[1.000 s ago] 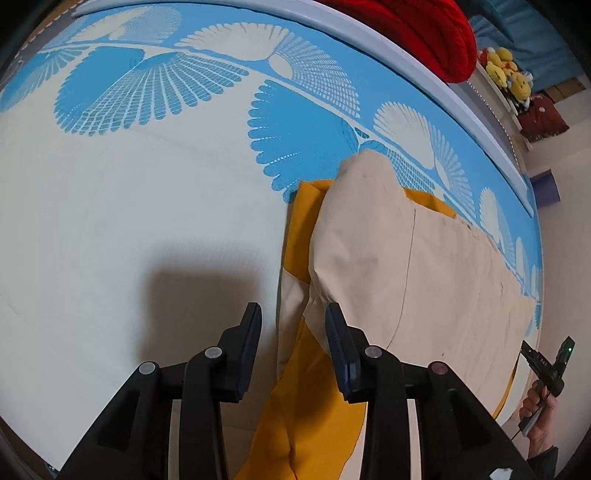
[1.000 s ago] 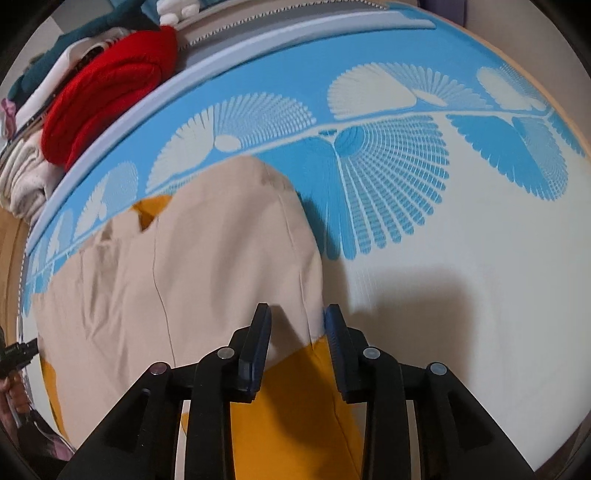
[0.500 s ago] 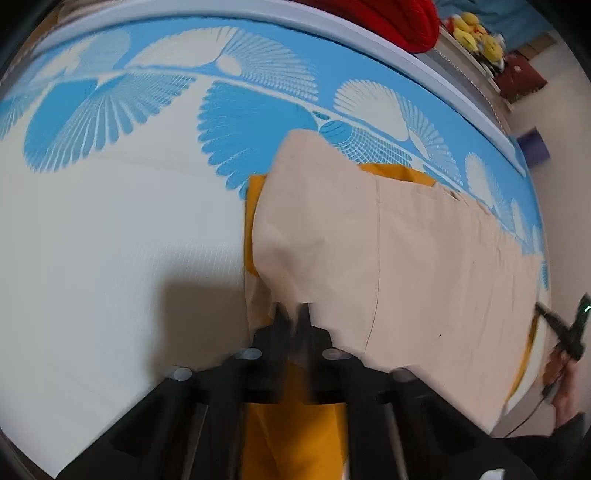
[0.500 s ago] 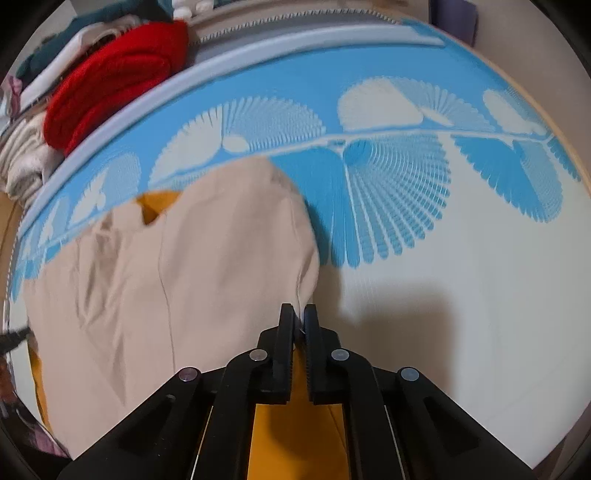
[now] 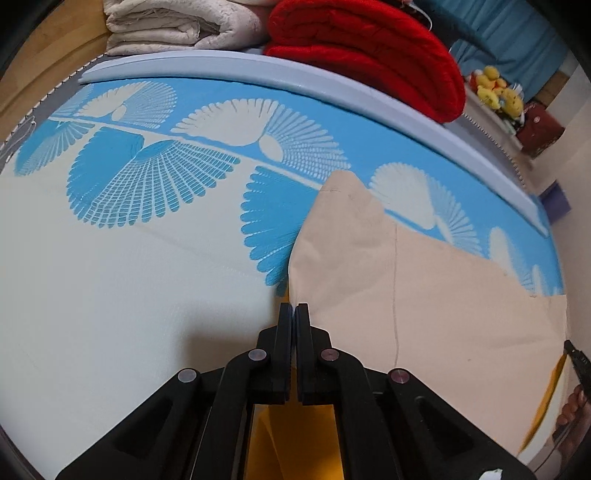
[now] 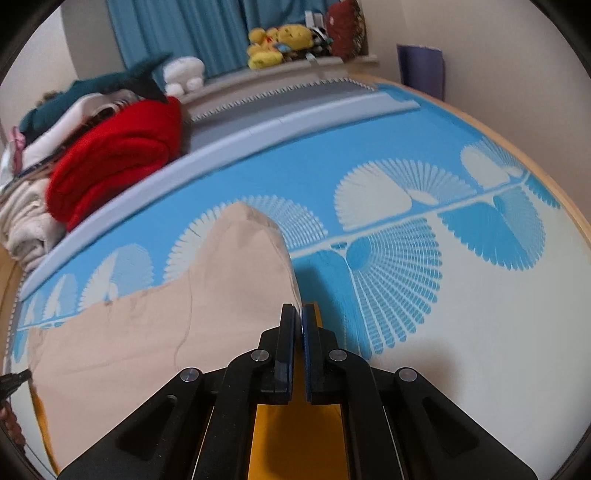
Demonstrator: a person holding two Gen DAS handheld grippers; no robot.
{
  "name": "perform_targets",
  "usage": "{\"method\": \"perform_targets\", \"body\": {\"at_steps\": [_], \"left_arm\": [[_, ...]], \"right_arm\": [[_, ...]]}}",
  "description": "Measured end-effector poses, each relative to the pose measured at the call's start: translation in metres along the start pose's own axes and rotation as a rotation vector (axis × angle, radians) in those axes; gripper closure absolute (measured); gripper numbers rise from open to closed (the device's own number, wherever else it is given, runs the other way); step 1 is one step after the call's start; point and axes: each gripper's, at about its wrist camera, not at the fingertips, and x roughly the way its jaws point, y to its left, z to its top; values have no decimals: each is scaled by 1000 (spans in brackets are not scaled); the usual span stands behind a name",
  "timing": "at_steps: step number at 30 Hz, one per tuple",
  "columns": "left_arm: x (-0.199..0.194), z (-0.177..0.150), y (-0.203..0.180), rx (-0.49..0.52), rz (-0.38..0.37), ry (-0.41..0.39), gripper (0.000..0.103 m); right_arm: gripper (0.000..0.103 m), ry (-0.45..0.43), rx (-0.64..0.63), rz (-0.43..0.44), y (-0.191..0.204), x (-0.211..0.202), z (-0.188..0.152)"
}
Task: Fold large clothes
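Note:
A large beige and mustard-yellow garment (image 5: 424,295) lies spread on the blue and white patterned mat (image 5: 129,277). My left gripper (image 5: 293,308) is shut on the garment's near left edge, and the beige cloth rises from its tips. In the right wrist view the same garment (image 6: 166,314) stretches away to the left. There my right gripper (image 6: 299,308) is shut on its near right edge. Yellow cloth (image 6: 295,435) shows below both sets of fingers. The far end of the garment is a peak resting on the mat.
A folded red blanket (image 5: 369,51) and a cream quilt (image 5: 177,26) are stacked beyond the mat's pale border (image 5: 332,85). Yellow plush toys (image 6: 277,40) and a blue curtain (image 6: 177,33) stand at the back. A person's hand (image 5: 572,406) shows at the right edge.
Both grippers went from open to shut on the garment's near edge. Both then lifted and tilted up, so the blankets and far wall came into view.

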Motion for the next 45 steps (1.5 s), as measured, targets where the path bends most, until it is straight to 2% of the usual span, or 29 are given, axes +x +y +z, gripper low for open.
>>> {"method": "perform_targets", "body": {"at_steps": [2,3,6,8,9,10,12,14,16,17,19,22,24,26,28,30,31,32,33,35,36,37,38,40,41,43,45], "left_arm": [[9,-4,-5,34,27,33,99],[16,-6,-7,49,45,77,97],[18,-9,-1,47,37,127,89],[5,-9,0,57,45,93,79],[-3,-9,0,76,44,71,77],[-10,-11,-1,96,24,60,77],[-19,-19,-8,159,-75,85,77],[-18,-36,-17,239,-210,182,76],[-11,-61,-28,337,-292,296,74],[-7,-79,-35,430,-273,339,74],[1,-104,-40,546,-196,382,74],[17,-132,-27,610,-65,458,70],[13,-133,-22,595,-34,452,70],[2,-133,-23,577,-33,434,79],[-15,-142,-31,619,-93,404,79],[-19,-156,-33,664,-101,424,71],[-14,-167,-32,693,-55,451,71],[-11,-173,-30,712,-15,467,69],[-7,-182,-28,732,54,484,69],[-8,-191,-25,727,177,479,59],[-12,-190,-26,712,222,460,59],[-19,-188,-28,685,272,430,59],[-29,-185,-32,649,304,385,64],[-57,-180,-40,542,311,254,65],[-75,-182,-44,471,297,177,65],[-99,-194,-55,373,267,80,65],[-114,-214,-69,318,259,8,64]], "right_arm": [[99,37,-4,-36,0,12,-2],[99,85,-3,-66,-1,24,-5],[92,214,39,-89,-12,45,-18],[88,199,52,-84,-17,39,-18],[84,178,36,-91,-17,32,-16],[82,157,9,-95,-15,24,-16],[80,115,-70,-71,-10,7,-17],[78,116,-162,3,-3,-7,-25],[78,181,-234,112,-1,-11,-38],[78,228,-278,153,1,-11,-49],[78,306,-372,159,2,-9,-71],[78,471,-509,80,-9,4,-118],[78,494,-535,46,-18,3,-131],[78,493,-505,50,-27,-5,-133],[78,497,-489,63,-31,-12,-136],[78,528,-516,26,-36,-11,-146],[78,548,-531,-11,-39,-8,-151],[78,576,-574,-86,-43,-4,-161],[78,581,-596,-111,-43,-4,-165],[78,555,-622,-170,-40,-14,-166],[78,528,-630,-188,-37,-20,-165],[78,455,-655,-212,-27,-34,-160],[78,387,-671,-215,-17,-48,-153],[78,267,-661,-188,4,-74,-146],[78,182,-619,-145,19,-95,-140],[76,103,-540,-68,47,-118,-139],[76,42,-455,19,79,-137,-155]]}}
